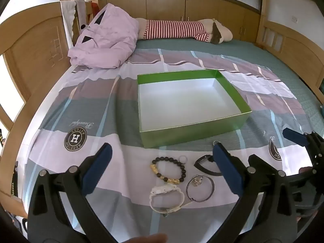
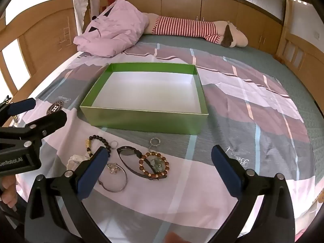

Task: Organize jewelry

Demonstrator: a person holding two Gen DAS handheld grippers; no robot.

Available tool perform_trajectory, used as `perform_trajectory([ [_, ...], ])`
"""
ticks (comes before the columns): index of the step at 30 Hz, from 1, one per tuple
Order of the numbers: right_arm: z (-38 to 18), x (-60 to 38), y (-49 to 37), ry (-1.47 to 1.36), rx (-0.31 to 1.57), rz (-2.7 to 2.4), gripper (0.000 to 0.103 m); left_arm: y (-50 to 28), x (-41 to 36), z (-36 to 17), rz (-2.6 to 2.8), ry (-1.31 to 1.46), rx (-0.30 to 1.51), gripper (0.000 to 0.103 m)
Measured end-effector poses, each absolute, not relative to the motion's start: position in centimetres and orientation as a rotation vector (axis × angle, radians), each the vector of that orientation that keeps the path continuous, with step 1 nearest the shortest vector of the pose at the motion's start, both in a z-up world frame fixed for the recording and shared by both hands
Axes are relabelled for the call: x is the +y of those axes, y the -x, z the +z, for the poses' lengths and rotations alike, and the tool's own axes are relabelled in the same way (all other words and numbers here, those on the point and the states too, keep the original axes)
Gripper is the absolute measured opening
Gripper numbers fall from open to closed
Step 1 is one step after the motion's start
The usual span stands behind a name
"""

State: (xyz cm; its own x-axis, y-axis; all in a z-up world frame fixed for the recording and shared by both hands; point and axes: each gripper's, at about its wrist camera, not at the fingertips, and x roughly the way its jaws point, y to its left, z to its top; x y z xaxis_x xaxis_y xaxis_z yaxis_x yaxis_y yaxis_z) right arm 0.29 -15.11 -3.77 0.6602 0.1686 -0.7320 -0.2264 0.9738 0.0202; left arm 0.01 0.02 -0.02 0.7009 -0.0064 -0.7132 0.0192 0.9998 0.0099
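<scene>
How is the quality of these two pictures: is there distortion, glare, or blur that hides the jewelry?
Left wrist view: strong fisheye bending at the bed's edges, dark corners; the black bead bracelet is sharp; the green box has a soft sheen. Right wrist view: same bending; the brown bead bracelet is clear; the left finger of the right gripper hides part of the jewelry.

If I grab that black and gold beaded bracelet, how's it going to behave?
The black and gold beaded bracelet is separate round beads in a loop, so it will probably sag and dangle rather than hold shape. Smooth beads may slip between the pads. Pushed, it likely drags on the bedsheet.
</scene>
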Motion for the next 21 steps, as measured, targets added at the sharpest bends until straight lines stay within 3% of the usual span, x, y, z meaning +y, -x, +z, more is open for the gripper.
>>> perform_trajectory([
  [21,-3.7,-15.26,-0.3,0.07,0.816,0.229,0.102,-0.11,0.09,-0.91,-0.01,-0.028,0.804,0.101],
])
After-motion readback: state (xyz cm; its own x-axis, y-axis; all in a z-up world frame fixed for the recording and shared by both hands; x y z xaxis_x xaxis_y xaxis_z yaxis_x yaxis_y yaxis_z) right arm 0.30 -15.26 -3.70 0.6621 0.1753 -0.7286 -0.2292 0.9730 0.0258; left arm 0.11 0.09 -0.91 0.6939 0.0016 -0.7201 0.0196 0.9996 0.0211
